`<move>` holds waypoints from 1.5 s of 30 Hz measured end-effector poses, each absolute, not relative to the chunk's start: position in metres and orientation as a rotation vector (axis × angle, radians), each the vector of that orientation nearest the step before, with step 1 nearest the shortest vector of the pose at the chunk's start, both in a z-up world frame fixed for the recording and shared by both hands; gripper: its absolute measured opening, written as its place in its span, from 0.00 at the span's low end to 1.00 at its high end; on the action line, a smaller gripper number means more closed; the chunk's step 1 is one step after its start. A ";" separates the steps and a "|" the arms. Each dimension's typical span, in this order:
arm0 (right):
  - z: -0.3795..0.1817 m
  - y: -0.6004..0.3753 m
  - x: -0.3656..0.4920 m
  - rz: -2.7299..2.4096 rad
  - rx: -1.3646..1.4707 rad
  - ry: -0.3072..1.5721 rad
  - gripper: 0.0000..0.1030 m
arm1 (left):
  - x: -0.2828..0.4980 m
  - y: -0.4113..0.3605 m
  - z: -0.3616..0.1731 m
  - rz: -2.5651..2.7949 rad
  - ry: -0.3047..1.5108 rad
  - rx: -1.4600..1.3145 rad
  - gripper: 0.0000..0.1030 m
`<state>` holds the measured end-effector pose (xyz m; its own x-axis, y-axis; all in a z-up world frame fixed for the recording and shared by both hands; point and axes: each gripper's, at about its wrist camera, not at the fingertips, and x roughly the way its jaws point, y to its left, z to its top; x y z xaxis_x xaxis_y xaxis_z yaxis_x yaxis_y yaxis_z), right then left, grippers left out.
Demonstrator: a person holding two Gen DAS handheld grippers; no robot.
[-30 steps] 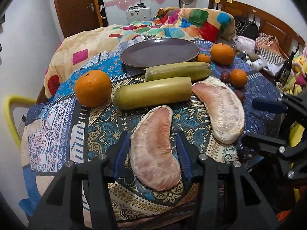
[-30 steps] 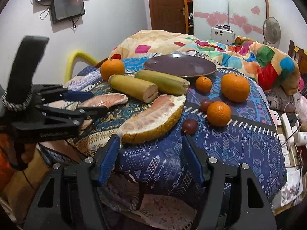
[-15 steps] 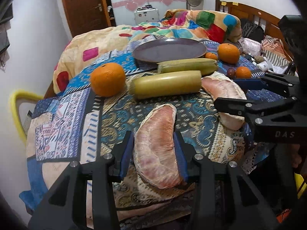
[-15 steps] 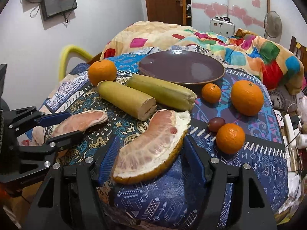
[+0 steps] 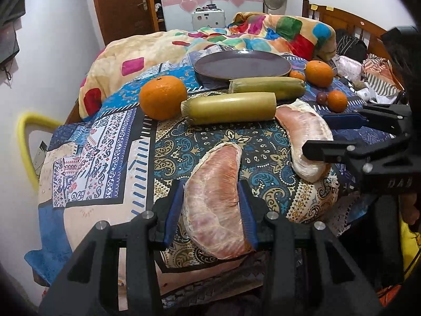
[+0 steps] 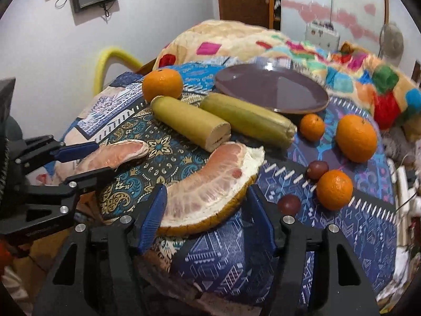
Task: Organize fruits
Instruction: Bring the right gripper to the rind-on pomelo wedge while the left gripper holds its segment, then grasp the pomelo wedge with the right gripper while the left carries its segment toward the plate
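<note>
Straddling a peeled pomelo wedge (image 6: 210, 187) on a patterned cloth (image 6: 263, 250): right tongs (image 6: 208, 216), jaws just narrowed, left pad touching, right pad apart. At left, left tongs (image 6: 86, 158) around a second wedge (image 6: 115, 155). Behind: two yellow-green stalks (image 6: 189, 122), oranges (image 6: 356, 138), dark plate (image 6: 271, 90).

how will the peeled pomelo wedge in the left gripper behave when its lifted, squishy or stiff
The pomelo wedge looks soft: bare membrane, no rind, so the left gripper could dent or tear it. Its long curved ends overhang the pads, so it may sag or pivot. Flat-sided, it is unlikely to roll.
</note>
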<state>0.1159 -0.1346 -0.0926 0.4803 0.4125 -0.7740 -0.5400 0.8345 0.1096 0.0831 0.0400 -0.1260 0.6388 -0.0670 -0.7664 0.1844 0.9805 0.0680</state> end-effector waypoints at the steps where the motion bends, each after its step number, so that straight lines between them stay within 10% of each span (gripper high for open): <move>1: -0.093 -0.137 0.120 0.590 -0.135 0.925 0.58 | 0.084 0.040 -0.126 -0.147 0.868 0.146 0.41; 19: -0.096 -0.121 0.135 0.532 -0.267 1.003 0.64 | 0.090 0.040 -0.126 -0.188 0.876 0.160 0.41; 45: -0.087 -0.126 0.126 0.544 -0.309 0.904 0.42 | 0.107 0.037 -0.131 -0.223 0.928 0.122 0.44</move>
<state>0.1258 -0.1261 -0.0874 0.4970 0.3147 -0.8087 -0.5671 0.8232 -0.0282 0.1075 0.0375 -0.1306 0.5784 -0.1382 -0.8039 0.2426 0.9701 0.0079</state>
